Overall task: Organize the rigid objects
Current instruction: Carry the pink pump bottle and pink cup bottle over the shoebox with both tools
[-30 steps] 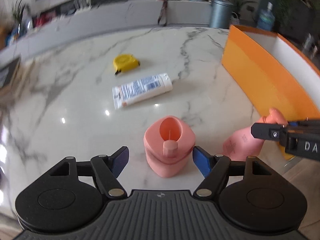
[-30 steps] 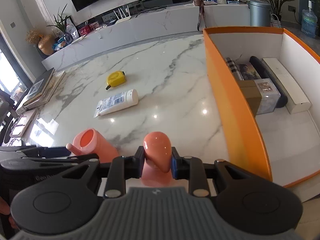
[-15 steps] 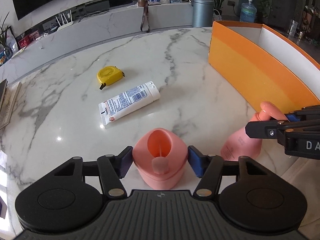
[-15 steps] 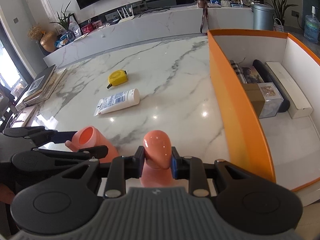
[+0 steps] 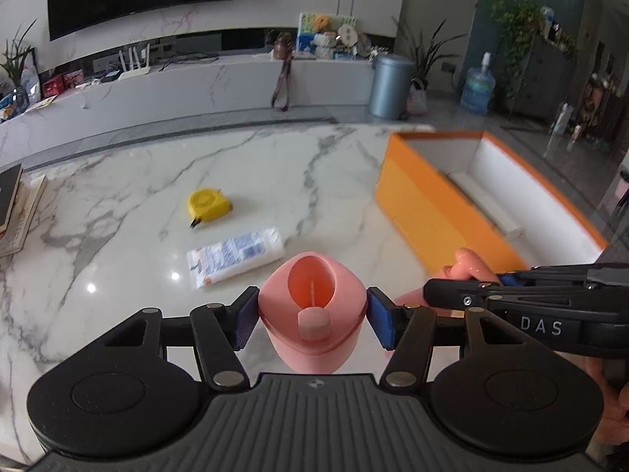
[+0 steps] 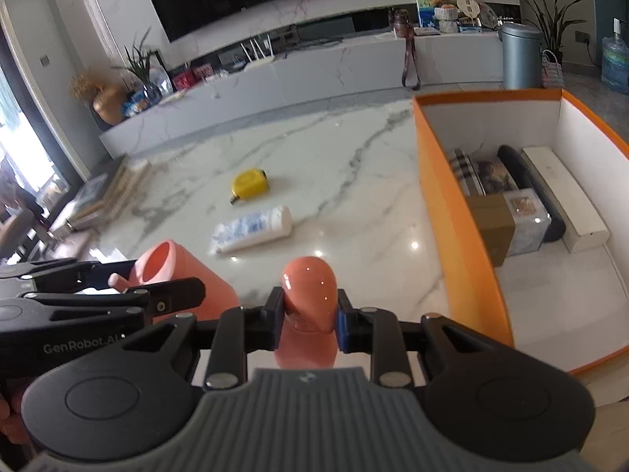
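The left gripper (image 5: pixel 312 316) has its two blue pads pressed on the sides of a pink cup (image 5: pixel 312 306), so the cup is held between them; its jaws stand about half open around this wide body, and they have just been closing on it. The cup is upright, with its open mouth facing up, and it has a short spout on the near side. It is above the near edge of the marble table (image 5: pixel 137 181), and I cannot tell if its bottom touches the surface. The right gripper (image 6: pixel 308 318) is much narrower and clamps the neck of a pink bottle (image 6: pixel 308 291) just below its rounded glossy head. This bottle is also upright, just beside the cup, and close to the orange wall of the box (image 6: pixel 444 196). The box stands on the right part of the table, and inside it some things lie along the far end: a brown carton (image 6: pixel 491 224), a clear case (image 6: pixel 526 216), a dark roll (image 6: pixel 526 181) and a long white block (image 6: pixel 562 192). Farther out on the table lie a white tube (image 5: pixel 236 255) on its side and, behind it, a yellow tape measure (image 5: pixel 208 204), both well apart from the grippers. Books (image 5: pixel 15 208) are stacked at the left edge.
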Demonstrator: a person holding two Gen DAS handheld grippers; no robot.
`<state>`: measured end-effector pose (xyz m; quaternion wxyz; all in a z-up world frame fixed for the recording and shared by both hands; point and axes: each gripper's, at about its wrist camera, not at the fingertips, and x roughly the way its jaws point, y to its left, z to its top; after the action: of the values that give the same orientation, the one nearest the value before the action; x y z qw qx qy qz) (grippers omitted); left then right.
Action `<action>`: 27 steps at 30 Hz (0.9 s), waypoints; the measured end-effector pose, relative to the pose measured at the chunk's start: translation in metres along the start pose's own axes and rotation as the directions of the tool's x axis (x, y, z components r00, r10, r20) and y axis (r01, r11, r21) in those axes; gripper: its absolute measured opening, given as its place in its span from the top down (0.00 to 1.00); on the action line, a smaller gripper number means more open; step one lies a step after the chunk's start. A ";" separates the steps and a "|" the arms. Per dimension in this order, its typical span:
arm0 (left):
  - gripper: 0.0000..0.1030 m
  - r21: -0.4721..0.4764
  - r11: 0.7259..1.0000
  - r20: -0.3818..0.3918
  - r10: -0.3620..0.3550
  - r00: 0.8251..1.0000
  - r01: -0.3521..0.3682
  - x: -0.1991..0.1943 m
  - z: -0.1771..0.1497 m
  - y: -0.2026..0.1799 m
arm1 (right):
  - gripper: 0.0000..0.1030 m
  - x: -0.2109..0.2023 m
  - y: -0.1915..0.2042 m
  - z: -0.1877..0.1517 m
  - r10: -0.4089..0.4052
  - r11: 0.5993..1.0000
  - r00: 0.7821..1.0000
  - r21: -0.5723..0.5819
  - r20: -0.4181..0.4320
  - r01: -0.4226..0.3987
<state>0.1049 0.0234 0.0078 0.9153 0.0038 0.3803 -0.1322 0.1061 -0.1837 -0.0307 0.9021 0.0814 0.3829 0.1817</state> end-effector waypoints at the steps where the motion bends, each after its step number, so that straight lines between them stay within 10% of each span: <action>1: 0.35 0.000 1.000 0.011 -0.018 1.000 0.018 -0.004 0.007 -0.003 | 0.75 -0.008 -0.001 0.005 0.013 1.000 1.000 0.002 0.014 -0.013; 9: 0.35 0.181 0.964 0.064 -0.207 0.976 0.192 -0.013 0.066 -0.067 | 0.75 -0.073 -0.051 0.049 -0.032 0.998 0.990 0.061 0.136 0.024; 16: 0.35 0.451 0.835 -0.058 -0.325 0.944 0.316 0.039 0.091 -0.157 | 0.75 -0.085 -0.132 0.058 -0.160 0.974 0.981 0.178 0.113 0.138; 22: 0.35 0.579 0.732 -0.249 -0.259 0.933 0.358 0.110 0.084 -0.195 | 0.75 -0.064 -0.180 0.052 -0.141 0.962 0.990 0.238 0.023 0.131; 27: 0.35 0.549 0.777 -0.310 -0.151 0.939 0.307 0.148 0.077 -0.198 | 0.75 -0.042 -0.197 0.053 -0.121 0.973 0.992 0.196 -0.029 0.125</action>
<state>0.2098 -0.2114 -0.0219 0.7902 0.2576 0.4294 -0.3533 0.1699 -0.3817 -0.0222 0.8957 0.1452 0.4112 0.0874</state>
